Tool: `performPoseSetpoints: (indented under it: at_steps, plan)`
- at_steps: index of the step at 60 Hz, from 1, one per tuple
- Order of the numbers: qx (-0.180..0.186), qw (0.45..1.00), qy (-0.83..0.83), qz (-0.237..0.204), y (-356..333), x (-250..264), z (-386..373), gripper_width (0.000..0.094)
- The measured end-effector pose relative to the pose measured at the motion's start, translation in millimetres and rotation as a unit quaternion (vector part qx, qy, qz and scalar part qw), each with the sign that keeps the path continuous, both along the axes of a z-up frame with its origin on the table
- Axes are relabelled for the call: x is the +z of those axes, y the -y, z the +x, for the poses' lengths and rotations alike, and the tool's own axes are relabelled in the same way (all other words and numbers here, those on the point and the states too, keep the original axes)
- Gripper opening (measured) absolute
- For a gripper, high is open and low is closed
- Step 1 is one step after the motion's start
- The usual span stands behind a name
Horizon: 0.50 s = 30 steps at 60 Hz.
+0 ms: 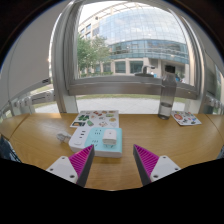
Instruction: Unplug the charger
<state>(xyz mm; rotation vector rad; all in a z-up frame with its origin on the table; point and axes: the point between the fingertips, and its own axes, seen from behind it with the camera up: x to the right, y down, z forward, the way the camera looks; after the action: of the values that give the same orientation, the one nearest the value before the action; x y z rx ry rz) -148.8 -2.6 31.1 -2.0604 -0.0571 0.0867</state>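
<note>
- Step: approach phase, imo; nothing gripped yet, the gripper (112,165) hovers over the wooden counter (30,140).
- Fingers: wide apart, pink pads (82,160) facing each other, clear gap btwn them, holding nothing.
- Task thing: likely the white block (79,138) just ahead of the left finger, looks like a charger/adapter or power strip; can't tell if a cable or plug is seated in it.
- Next to it, just ahead of the gap btwn the fingers, a light teal box (107,141), touching or nearly touching the white block.
- Beyond those: flat printed cards/booklets (97,119) on the counter; more printed sheets (186,119) far ahead-right of the right finger.
- Tall grey upright object (167,97) beyond the right finger, near the window (130,45); bldg and trees outside.
- Next move, my guess: go fwd and slightly left, line fingers either side of the plug body, close, then pull straight out.
- Risk: the light block may drag along rather than release.
</note>
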Motion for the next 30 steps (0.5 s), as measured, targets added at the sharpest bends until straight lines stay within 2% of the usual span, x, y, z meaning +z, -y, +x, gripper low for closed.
performPoseSetpoints:
  at_steps: [5, 6, 10, 14, 18, 30]
  plan:
    - [-0.020, 1.000, -0.005, -0.002, -12.7, -0.3, -1.4, 0.0728]
    - [-0.025, 1.000, -0.004, -0.001, -34.0, -0.2, -9.5, 0.0714]
    - [-0.038, 0.999, 0.003, -0.006, -37.8, -2.3, -5.6, 0.0631]
    - [-0.043, 0.999, 0.007, -0.015, -39.2, -6.8, -5.8, 0.0473]
    - [-0.042, 0.999, 0.015, -0.010, -41.5, -5.1, -4.2, 0.0268]
    - [-0.066, 0.998, 0.006, -0.016, -42.3, -6.3, -0.8, 0.0175]
